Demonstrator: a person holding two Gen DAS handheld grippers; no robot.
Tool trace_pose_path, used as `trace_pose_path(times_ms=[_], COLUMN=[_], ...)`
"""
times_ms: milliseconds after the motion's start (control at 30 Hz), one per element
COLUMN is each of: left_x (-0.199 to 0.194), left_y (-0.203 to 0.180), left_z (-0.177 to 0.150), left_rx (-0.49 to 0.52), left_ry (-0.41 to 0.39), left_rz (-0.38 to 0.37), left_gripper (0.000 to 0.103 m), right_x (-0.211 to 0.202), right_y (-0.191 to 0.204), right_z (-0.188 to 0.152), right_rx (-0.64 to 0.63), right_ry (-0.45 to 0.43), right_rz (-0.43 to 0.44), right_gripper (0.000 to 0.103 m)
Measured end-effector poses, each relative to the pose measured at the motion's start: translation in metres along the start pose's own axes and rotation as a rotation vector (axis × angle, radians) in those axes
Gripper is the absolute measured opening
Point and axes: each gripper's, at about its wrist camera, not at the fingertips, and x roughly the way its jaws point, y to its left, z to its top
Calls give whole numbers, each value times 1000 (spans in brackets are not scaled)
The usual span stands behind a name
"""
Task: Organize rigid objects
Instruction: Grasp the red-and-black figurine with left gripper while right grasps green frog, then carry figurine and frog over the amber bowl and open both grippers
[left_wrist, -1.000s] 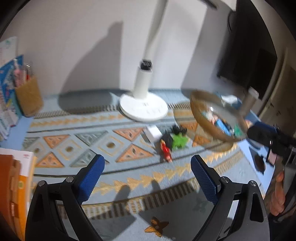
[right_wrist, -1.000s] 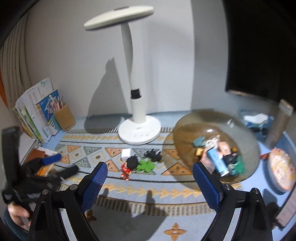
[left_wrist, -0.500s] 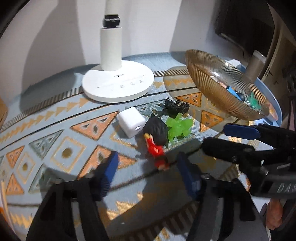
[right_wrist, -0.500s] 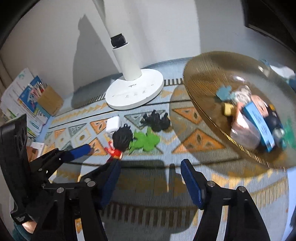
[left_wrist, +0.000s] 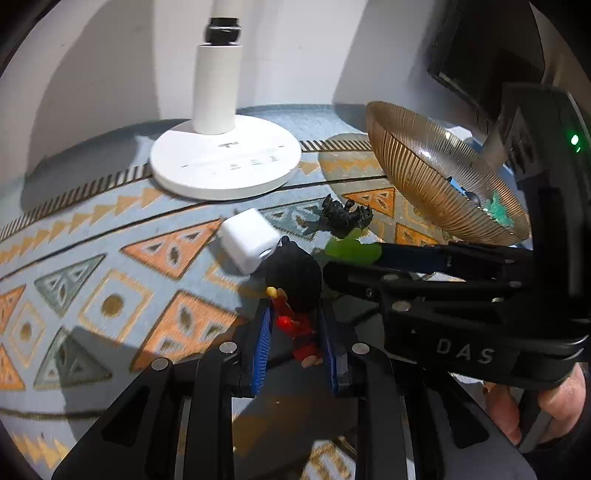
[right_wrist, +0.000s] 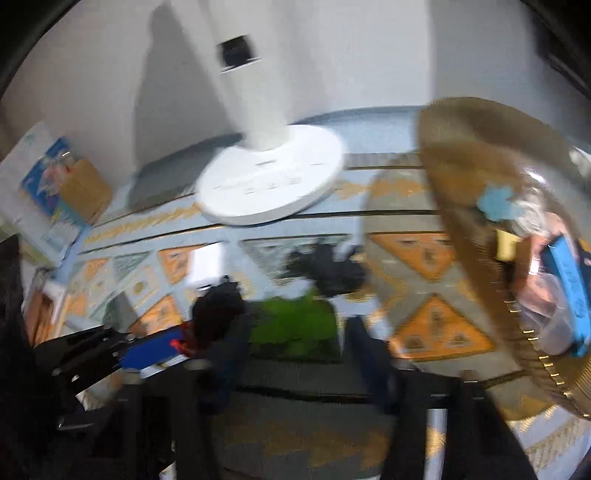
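Low in the left wrist view, the left gripper (left_wrist: 295, 343) is clamped on a small red figure with a black head (left_wrist: 295, 295) lying on the patterned mat (left_wrist: 110, 258), its blue pads pressed to the toy's sides. A white cube (left_wrist: 249, 240) sits touching the toy's head at centre, a black creature toy (left_wrist: 345, 218) lies beyond it, and the right gripper (left_wrist: 354, 264) crosses in from the right edge over a green toy (left_wrist: 351, 249). The amber ribbed bowl (left_wrist: 439, 184) fills the upper right, and the white lamp base (left_wrist: 225, 162) stands at upper centre. Lifting could nudge the cube or knock the other tool, since all crowd together; open mat lies only to the left. From the right wrist view, badly blurred, the right gripper (right_wrist: 295, 354) has its jaws just closing around the green toy (right_wrist: 295, 325) at lower centre, pads seemingly not yet on it. The bowl (right_wrist: 476, 236), already holding toys, looms at the right; a hasty swing could strike its rim. The left gripper (right_wrist: 155, 347) intrudes at lower left.
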Motion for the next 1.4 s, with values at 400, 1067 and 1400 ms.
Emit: trace_pose_path(times_ms=[400, 1067, 1400], left_x=[-47, -40, -67], left_y=[-6, -26, -46], left_z=[-62, -70, -59], left_rx=[-49, -13, 45], left_ry=[35, 5, -87], left_rz=[-33, 112, 68], left_gripper=[21, 50, 28], right_x=[-66, -74, -89], right_y=[-3, -4, -2], right_z=[-68, -127, -122], right_rx=[-113, -105, -98], right_ry=[-18, -39, -78], right_rz=[59, -5, -74], right_gripper=[46, 75, 46])
